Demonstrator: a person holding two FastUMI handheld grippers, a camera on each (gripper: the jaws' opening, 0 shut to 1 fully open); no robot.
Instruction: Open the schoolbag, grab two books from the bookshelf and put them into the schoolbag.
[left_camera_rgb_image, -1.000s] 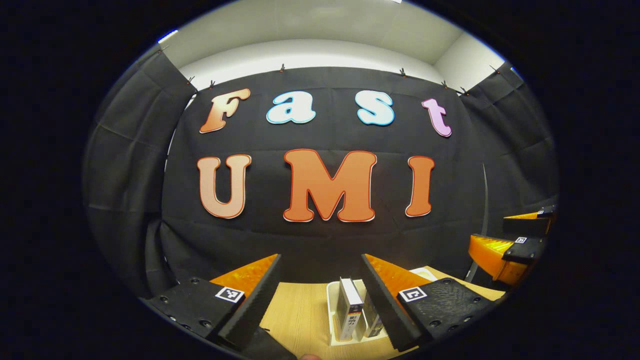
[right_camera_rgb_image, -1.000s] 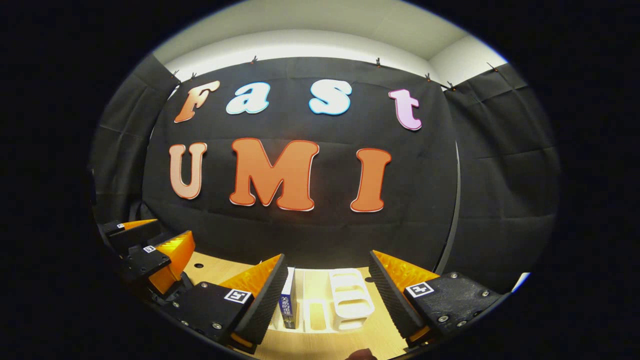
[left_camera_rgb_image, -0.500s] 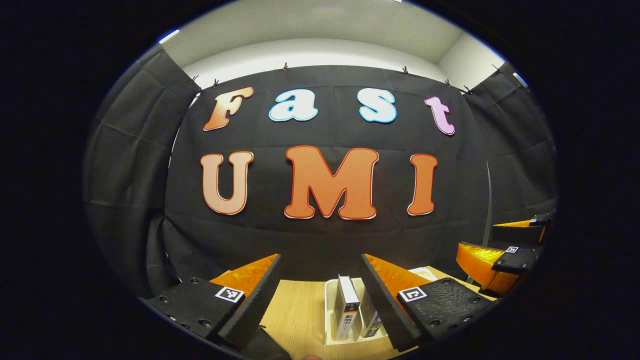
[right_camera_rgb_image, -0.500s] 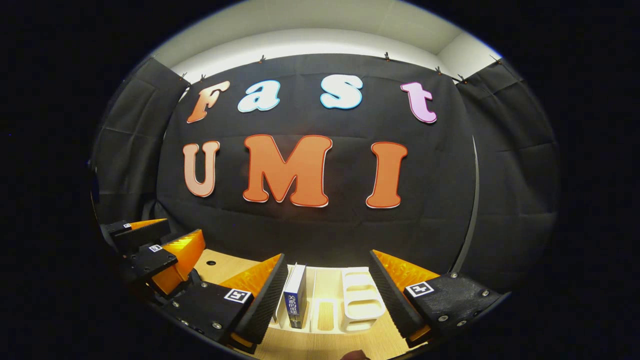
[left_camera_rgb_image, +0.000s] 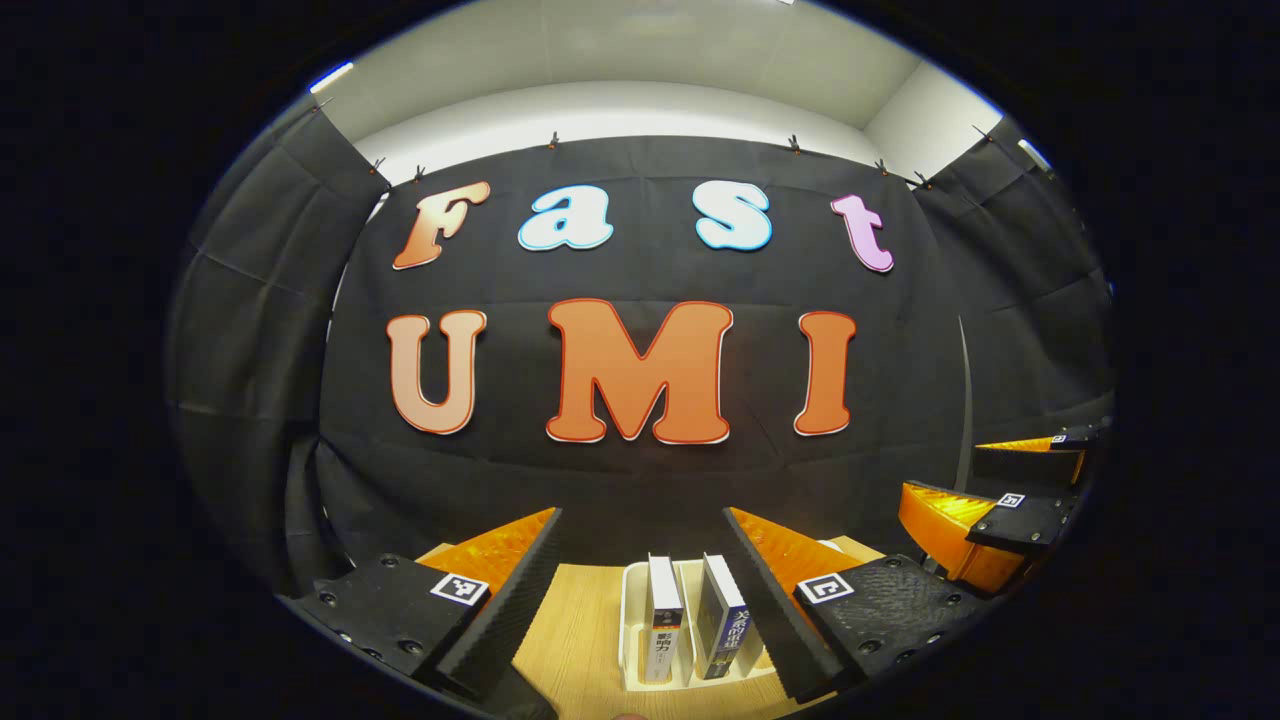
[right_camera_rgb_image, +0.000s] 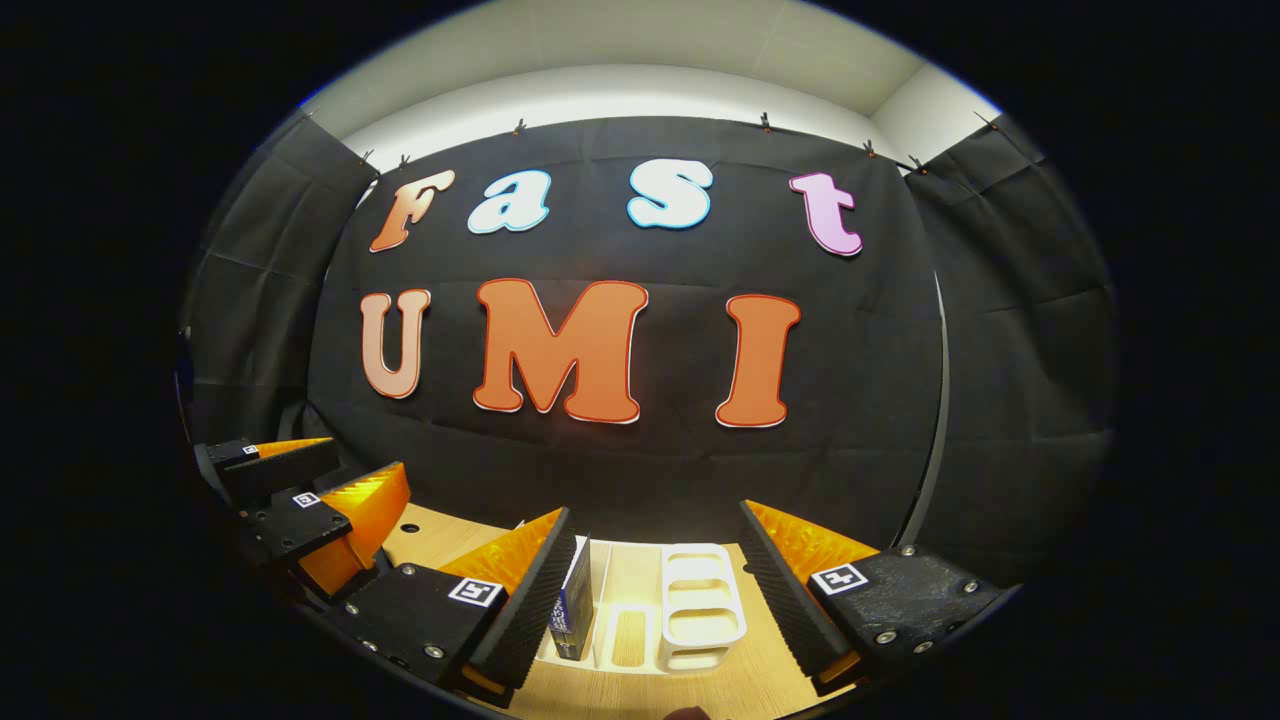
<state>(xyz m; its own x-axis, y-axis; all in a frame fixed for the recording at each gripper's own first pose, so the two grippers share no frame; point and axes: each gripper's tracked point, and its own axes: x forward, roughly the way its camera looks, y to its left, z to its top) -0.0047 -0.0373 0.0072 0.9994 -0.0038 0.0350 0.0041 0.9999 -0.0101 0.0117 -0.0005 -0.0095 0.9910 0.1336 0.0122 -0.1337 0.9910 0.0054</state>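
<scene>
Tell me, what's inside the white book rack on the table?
In the left gripper view, two books stand upright in the white rack: a white-spined book and a dark blue book beside it. The right gripper view shows empty slots further along. The books' lower ends are hidden behind the rack's wall.

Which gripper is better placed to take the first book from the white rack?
Probably the left. In the left gripper view both books stand upright in the white rack, between the open left gripper's fingers. In the right gripper view the open right gripper faces mostly free slots.
</scene>
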